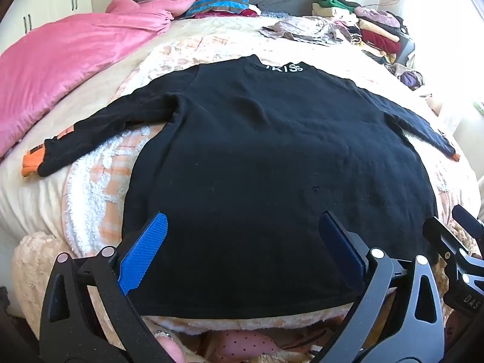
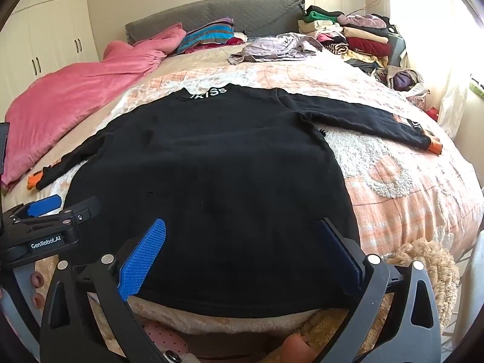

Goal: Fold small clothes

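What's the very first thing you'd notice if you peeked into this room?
A big black long-sleeved top lies spread flat in the middle of the bed, sleeves out to both sides, with orange cuffs and white letters at the collar. A bright pink blanket is heaped along the bed's left side. The open left gripper and open right gripper sit over the top's near hem, holding nothing.

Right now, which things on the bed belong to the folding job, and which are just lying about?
In the job: black top, spread flat; left gripper and right gripper, both open above its hem.

Lying about: pink blanket, striped cloth, lilac garment, clothes pile.
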The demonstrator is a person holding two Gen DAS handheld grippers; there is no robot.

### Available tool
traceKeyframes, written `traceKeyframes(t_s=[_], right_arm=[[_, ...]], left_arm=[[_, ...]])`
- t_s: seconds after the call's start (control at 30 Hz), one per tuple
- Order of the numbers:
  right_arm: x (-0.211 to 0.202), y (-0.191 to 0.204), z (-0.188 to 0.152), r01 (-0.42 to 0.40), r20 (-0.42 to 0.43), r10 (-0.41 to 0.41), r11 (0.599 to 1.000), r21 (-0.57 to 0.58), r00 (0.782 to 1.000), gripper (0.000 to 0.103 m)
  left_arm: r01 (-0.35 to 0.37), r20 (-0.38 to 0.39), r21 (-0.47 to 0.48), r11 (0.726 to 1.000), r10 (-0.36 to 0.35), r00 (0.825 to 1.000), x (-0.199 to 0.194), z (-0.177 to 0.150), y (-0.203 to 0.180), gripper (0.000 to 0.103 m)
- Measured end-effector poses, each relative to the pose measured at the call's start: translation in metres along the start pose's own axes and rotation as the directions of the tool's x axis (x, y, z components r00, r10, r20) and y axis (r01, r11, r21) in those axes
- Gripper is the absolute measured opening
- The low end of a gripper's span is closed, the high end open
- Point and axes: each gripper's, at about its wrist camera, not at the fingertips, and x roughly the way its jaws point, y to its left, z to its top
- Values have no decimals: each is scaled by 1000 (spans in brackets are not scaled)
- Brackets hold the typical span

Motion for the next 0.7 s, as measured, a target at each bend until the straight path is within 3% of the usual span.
traceKeyframes(t_s=[0.7], right_arm=[[-4,6,-1,2,9,-2,1000,-16,1000,99]], left_arm=[[6,9,-3,1000,-6,1000,-5,0,1,94]])
